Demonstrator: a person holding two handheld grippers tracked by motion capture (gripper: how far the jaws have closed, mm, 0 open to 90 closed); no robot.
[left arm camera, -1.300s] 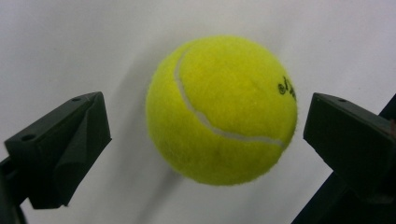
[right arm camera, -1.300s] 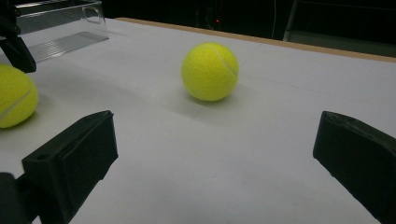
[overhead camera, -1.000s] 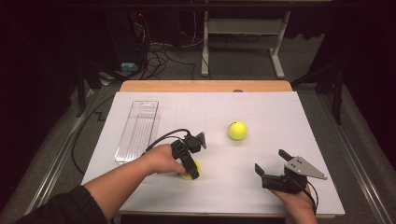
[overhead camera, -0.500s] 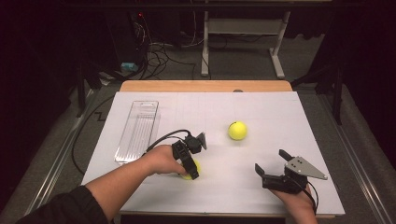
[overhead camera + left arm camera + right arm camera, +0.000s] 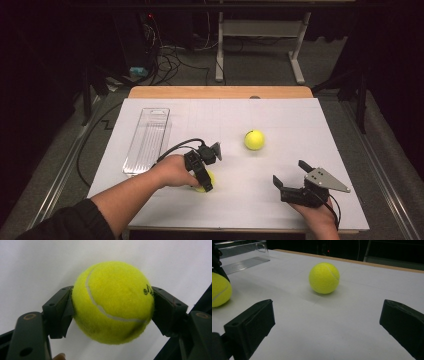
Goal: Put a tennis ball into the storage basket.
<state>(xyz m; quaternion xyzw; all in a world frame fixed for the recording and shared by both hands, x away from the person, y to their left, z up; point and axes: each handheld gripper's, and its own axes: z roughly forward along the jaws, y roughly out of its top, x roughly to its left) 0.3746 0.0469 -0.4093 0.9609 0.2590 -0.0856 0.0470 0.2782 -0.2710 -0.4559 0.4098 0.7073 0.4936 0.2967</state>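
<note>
Now left gripper [image 5: 112,307] jaws, just closed, clamp the near tennis ball [image 5: 112,302]; right gripper [image 5: 324,325] jaws wide apart, empty.

The left hand-held gripper [image 5: 206,184], at 7 o'clock of the desk [image 5: 280,115], has just been closing its jaws; they now clamp the near tennis ball [image 5: 112,302] from both sides, pads [image 5: 61,312] pressed into its felt.
</note>
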